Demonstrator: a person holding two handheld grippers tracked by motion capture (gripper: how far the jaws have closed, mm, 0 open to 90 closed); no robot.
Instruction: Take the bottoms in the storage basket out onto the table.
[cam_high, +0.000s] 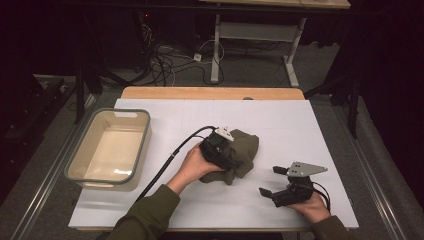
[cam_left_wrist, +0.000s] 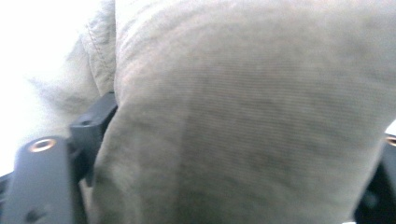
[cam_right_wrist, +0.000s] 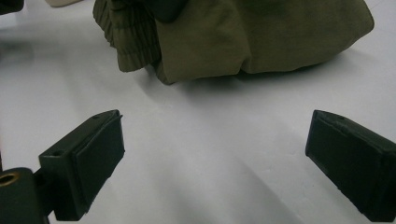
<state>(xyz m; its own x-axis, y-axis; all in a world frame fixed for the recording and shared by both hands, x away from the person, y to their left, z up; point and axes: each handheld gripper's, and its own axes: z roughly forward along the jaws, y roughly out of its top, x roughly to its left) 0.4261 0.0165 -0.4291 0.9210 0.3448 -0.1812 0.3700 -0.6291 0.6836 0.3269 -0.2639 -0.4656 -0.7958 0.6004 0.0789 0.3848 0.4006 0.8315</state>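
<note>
An olive-green garment (cam_high: 247, 144) lies bunched at the middle of the white table top (cam_high: 280, 120). My left gripper (cam_high: 235, 159) is pushed into its near left side, held by a hand in an olive sleeve. In the left gripper view the cloth (cam_left_wrist: 243, 93) bulges between the two jaws, which stand wide apart. My right gripper (cam_high: 271, 180) rests low at the front right, open, with nothing between its fingers. In the right gripper view its gap (cam_right_wrist: 215, 154) frames bare table, with the garment (cam_right_wrist: 261, 32) and its ribbed cuff (cam_right_wrist: 128, 37) a short way ahead.
A shallow beige bin (cam_high: 145, 140) with a grey-green rim stands at the table's left side, nothing in it. Cables (cam_high: 165, 165) trail from the left gripper toward the front edge. Beyond the table's far edge are floor cables and a desk frame (cam_high: 216, 50).
</note>
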